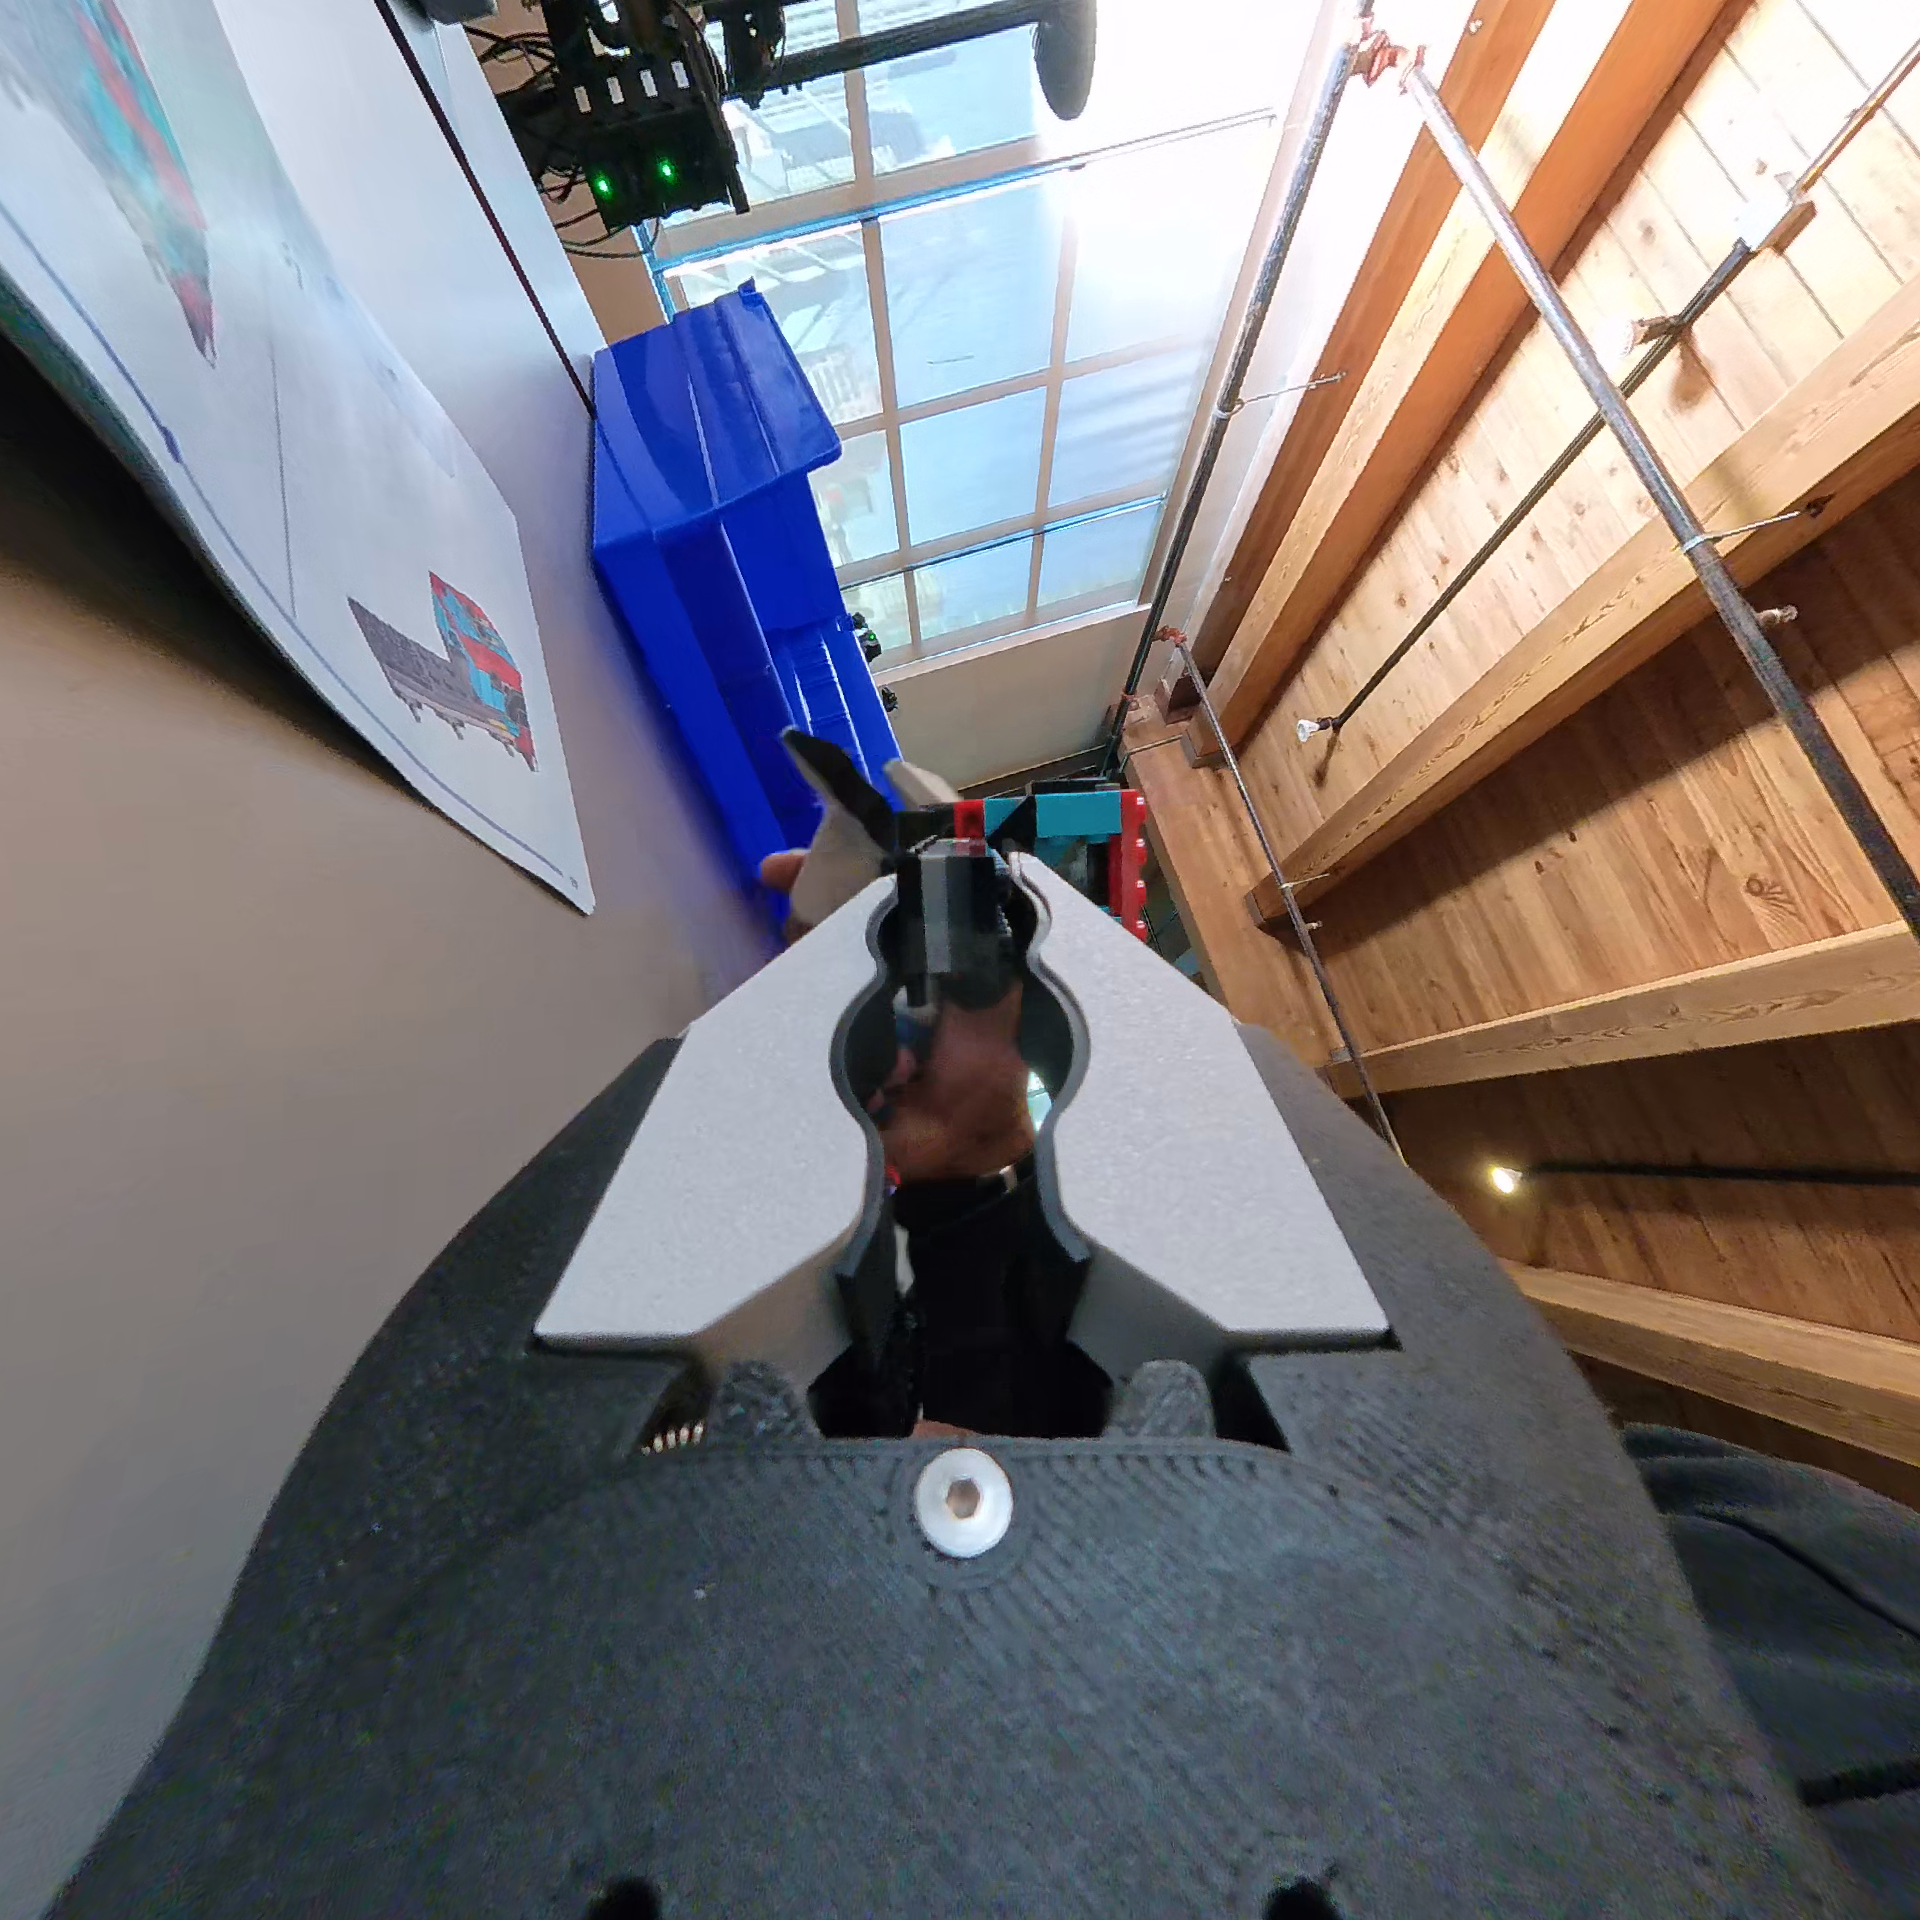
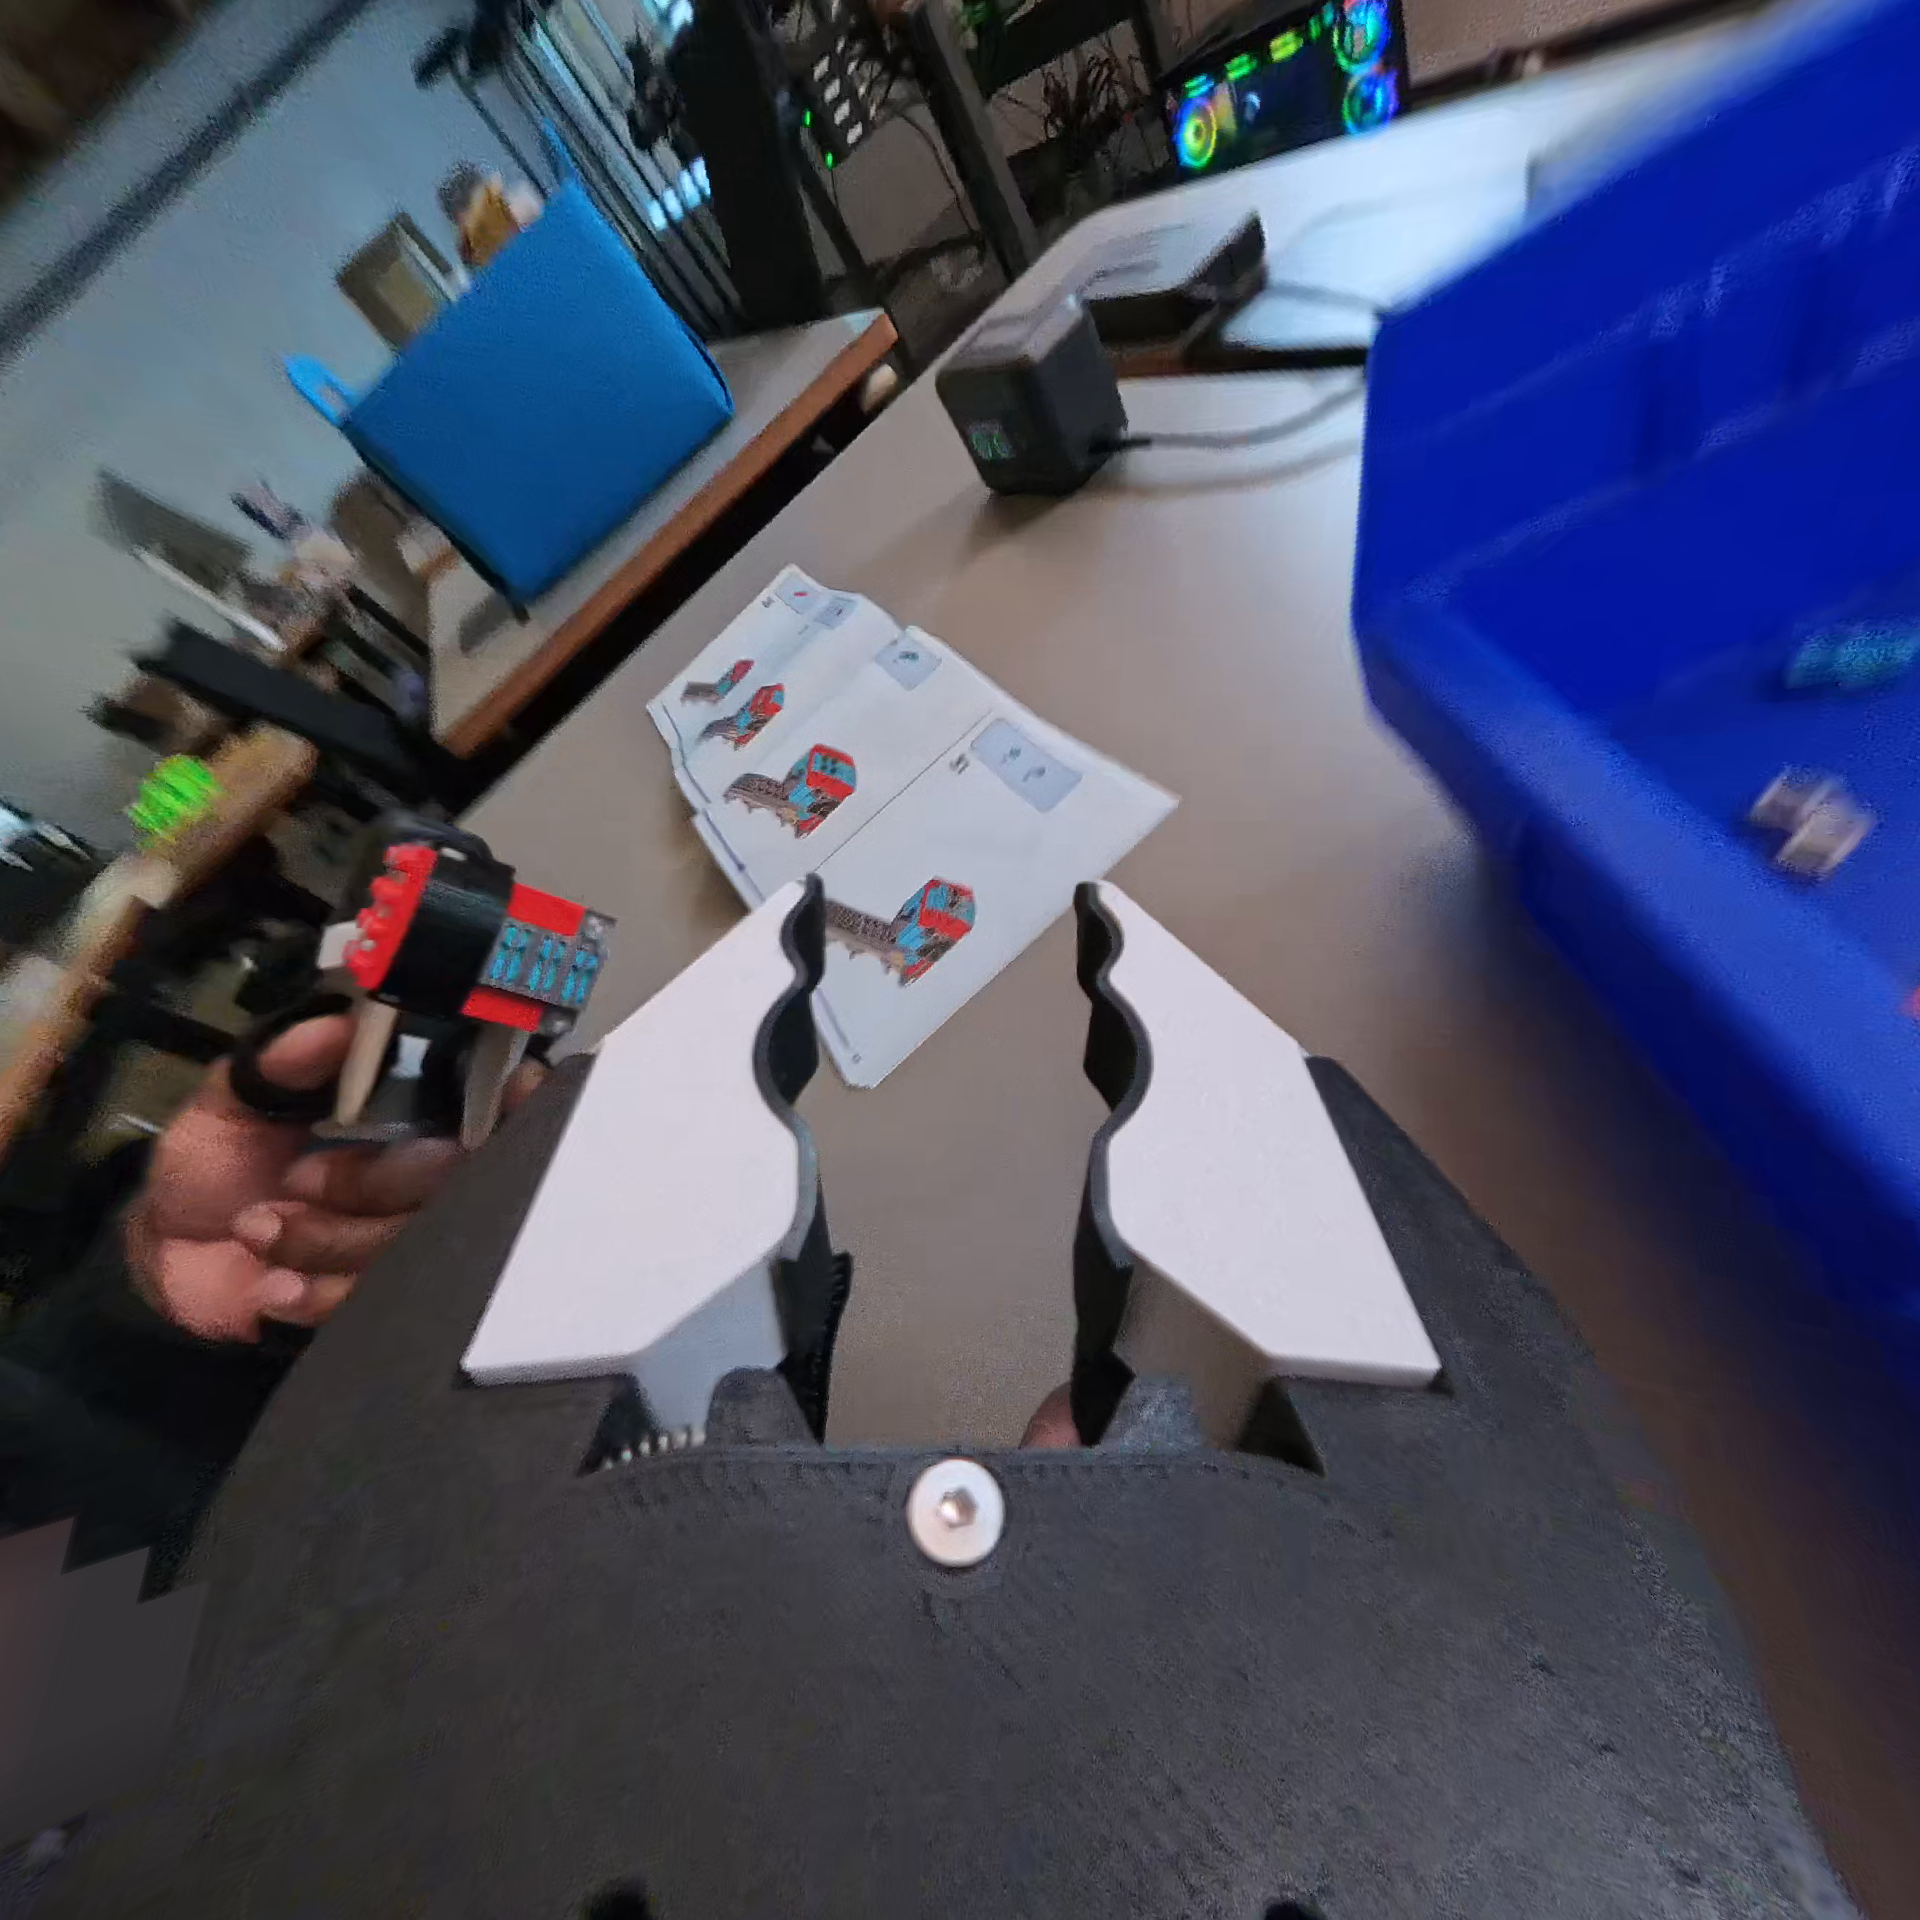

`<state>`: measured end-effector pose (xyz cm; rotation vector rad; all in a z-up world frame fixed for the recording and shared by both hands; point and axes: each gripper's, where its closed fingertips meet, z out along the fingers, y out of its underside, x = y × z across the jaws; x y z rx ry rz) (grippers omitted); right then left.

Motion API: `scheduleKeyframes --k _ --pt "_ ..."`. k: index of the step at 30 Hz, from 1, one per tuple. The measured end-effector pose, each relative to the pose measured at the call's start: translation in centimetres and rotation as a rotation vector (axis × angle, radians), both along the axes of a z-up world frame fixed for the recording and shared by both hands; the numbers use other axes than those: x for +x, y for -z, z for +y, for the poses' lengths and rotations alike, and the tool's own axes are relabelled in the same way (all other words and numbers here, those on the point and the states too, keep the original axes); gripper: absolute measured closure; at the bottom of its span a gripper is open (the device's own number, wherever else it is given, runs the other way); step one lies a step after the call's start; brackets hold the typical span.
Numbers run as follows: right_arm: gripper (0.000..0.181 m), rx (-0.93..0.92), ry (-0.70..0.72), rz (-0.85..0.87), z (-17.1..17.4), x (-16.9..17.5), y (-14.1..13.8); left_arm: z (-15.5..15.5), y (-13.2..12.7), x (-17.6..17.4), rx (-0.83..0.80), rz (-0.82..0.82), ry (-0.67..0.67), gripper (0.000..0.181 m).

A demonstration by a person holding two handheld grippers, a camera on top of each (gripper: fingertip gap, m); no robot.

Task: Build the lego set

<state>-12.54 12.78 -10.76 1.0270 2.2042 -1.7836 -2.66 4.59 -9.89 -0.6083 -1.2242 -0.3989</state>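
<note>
My left gripper (image 1: pixel 951 883) is shut on the lego truck model (image 1: pixel 940 920), a grey, black, red and teal build held up in the air. The right wrist view shows the model (image 2: pixel 468 956) at the left, held by the left gripper (image 2: pixel 431 1039) in a person's hand. My right gripper (image 2: pixel 945 914) is open and empty above the table, over the open instruction booklet (image 2: pixel 914 790). In the left wrist view the right gripper (image 1: pixel 873 800) is just beyond the model, its fingers apart.
A blue parts bin (image 2: pixel 1621 727) stands at the right with loose pieces (image 2: pixel 1813 821) in it; it also shows in the left wrist view (image 1: pixel 717 582). A black box with a cable (image 2: pixel 1029 416) sits farther back on the beige table (image 2: pixel 1195 644).
</note>
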Motion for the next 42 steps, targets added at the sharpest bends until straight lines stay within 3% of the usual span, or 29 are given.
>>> scheduleKeyframes --k 3,5,8,10,13,21,25,28,32,34,35,38,42 --pt "0.135 0.190 -0.005 0.267 1.6 -3.3 -5.5 0.0 -0.1 0.1 0.002 0.006 0.001 0.165" --pt "0.143 0.413 0.014 0.376 3.6 -7.3 -7.1 0.0 -0.1 0.1 0.003 0.008 0.005 0.165" --pt "0.149 0.894 -0.023 0.385 8.2 -13.8 -3.1 0.1 -0.2 0.2 0.006 0.011 0.012 0.165" --pt "0.149 1.038 -0.133 0.250 9.6 -15.3 0.7 0.1 -0.2 0.2 0.010 0.012 0.016 0.165" --pt "0.148 1.181 -0.237 0.143 10.7 -16.1 4.2 0.0 -0.2 0.3 0.011 0.012 0.016 0.165" --pt "0.148 1.324 -0.318 0.008 11.6 -16.9 7.7 -0.6 -0.3 0.3 0.025 0.012 0.011 0.165" --pt "0.173 1.265 -0.334 -0.030 10.8 -16.3 7.9 -0.6 -0.3 0.3 0.033 0.013 0.016 0.164" --pt "0.173 1.253 -0.303 -0.002 10.8 -16.3 7.1 -0.6 -0.4 0.3 0.040 0.013 0.017 0.165" --pt "0.173 0.955 -0.230 0.126 6.4 -13.3 0.4 -0.9 -0.4 0.3 0.041 0.015 0.012 0.165" --pt "0.174 0.790 -0.281 0.184 3.6 -8.7 -2.8 -1.0 -0.4 0.3 0.048 0.013 0.009 0.165" --pt "0.174 0.745 -0.329 0.194 2.6 -6.0 -3.1 -1.1 -0.4 0.3 0.051 0.012 0.009 0.165" --pt "0.173 0.795 -0.458 0.194 1.2 1.0 0.7 -0.9 -0.4 0.3 0.050 0.013 0.015 0.165" --pt "0.173 0.904 -0.544 0.156 1.5 5.8 7.3 -0.9 -0.4 0.4 0.054 0.017 0.017 0.164"
